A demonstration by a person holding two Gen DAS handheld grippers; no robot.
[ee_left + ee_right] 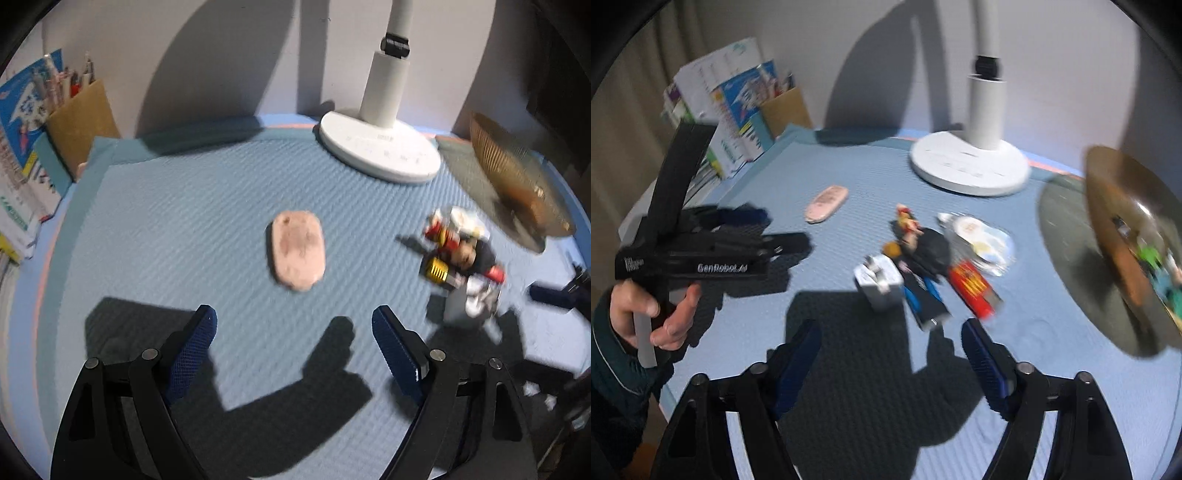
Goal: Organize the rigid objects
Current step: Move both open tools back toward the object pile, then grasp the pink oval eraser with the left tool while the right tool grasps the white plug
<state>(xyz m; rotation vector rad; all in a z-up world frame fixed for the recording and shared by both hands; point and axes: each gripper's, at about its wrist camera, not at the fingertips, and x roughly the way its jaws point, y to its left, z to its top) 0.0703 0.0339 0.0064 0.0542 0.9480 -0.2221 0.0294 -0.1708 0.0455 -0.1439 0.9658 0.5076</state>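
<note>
A pink oblong case (297, 254) lies flat on the blue mat, a short way ahead of my left gripper (293, 325), which is open and empty. To its right is a blurred heap of small things (461, 258). In the right wrist view that heap shows a white charger block (881, 282), a small figure in black (923, 251), a red stick (973, 288) and a clear packet (979, 236). My right gripper (890, 339) hangs open just short of them, nothing between its pads. A hand holds the left gripper (786, 229) at the left, near the pink case (827, 199).
A wooden bowl (1126, 236) with green bits inside stands at the right, also in the left view as the bowl (517, 181). A white lamp base (380, 151) sits at the back. Books (22, 147) and a cardboard pen holder (81, 125) line the back left.
</note>
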